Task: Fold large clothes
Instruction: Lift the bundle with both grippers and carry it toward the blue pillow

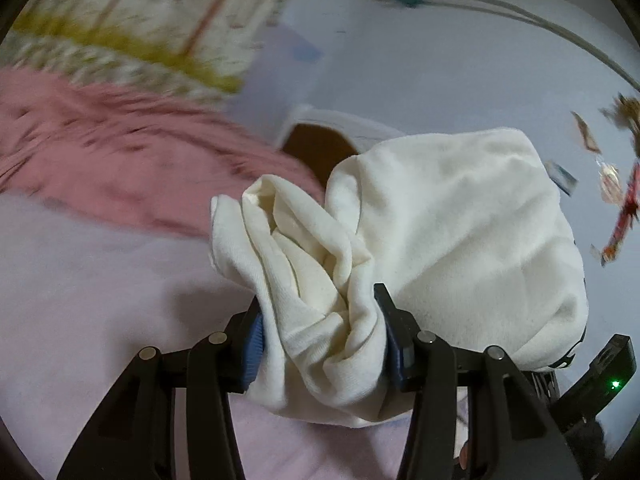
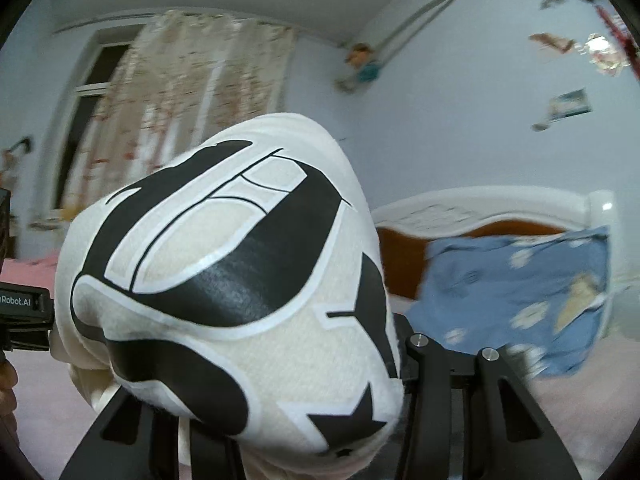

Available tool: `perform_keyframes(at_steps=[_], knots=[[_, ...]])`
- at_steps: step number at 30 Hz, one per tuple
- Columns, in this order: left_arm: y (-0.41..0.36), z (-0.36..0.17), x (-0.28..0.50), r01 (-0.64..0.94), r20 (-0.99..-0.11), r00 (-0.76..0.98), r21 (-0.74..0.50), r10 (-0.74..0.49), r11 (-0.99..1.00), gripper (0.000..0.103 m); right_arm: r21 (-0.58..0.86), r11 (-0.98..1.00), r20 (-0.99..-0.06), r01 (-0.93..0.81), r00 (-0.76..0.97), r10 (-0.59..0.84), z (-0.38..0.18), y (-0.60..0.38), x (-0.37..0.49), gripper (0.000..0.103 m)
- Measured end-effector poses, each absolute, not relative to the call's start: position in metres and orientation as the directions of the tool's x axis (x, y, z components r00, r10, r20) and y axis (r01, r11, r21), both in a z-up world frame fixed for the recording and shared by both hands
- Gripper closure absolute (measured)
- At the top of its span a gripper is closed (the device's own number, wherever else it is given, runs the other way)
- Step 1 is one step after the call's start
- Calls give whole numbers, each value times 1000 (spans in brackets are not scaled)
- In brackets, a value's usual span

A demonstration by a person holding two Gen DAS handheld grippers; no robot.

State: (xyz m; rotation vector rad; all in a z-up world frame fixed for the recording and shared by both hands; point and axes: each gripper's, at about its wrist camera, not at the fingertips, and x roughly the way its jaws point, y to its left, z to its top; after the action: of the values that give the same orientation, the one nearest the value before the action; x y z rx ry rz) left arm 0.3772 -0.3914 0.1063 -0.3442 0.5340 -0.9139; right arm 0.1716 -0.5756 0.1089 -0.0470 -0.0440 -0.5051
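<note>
Cream knit fabric is filling both wrist views: I am lifting one large white sweatshirt (image 1: 460,220) off the bed (image 1: 80,300), bunched between my two tools. In the left wrist view, the left hand-held gripper (image 1: 322,336) is sitting about half closed, its blue pads (image 1: 253,350) pressing a thick wad of hem or cuff at the lower centre of the frame. The garment's body is ballooning toward the right of that frame, above the pale pink sheet. In the right wrist view, the right hand-held gripper (image 2: 280,380) is mostly buried under cloth carrying a bold black print (image 2: 240,264). I am seeing only its right finger linkage at the lower right. The fabric is draping over the jaws, so I am judging it clamped on the sweatshirt, though the pads themselves are hidden.

My worry from here is the grip. Both holds are on crumpled bundles rather than clean edges, so a layer could be slipping out during the swing. The fold would then be landing crooked. The blue patterned pillow (image 2: 520,300) at the right and the pink blanket (image 1: 120,160) at the upper left are lying near, and trailing cloth could be dragging across either.
</note>
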Motion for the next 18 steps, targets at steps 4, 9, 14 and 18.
perform_keyframes(at_steps=[4,9,14,18], knots=[[-484,101,390,696,-315,430,-482,-846,533,55,-5,801,44,598,801,-597,109,-660,174,55],[-591,12,416,698,-531,374,-378,-760,608,55,-29,699,-283,715,664,-692,30,-769,191,54],[-586,-19,407,715,-505,408,-341,-760,610,50,-110,690,-279,716,644,-713,-21,-780,186,52],[-590,-19,402,727,-485,402,-346,-777,593,46,-79,698,-288,712,654,-700,-23,-781,186,43]])
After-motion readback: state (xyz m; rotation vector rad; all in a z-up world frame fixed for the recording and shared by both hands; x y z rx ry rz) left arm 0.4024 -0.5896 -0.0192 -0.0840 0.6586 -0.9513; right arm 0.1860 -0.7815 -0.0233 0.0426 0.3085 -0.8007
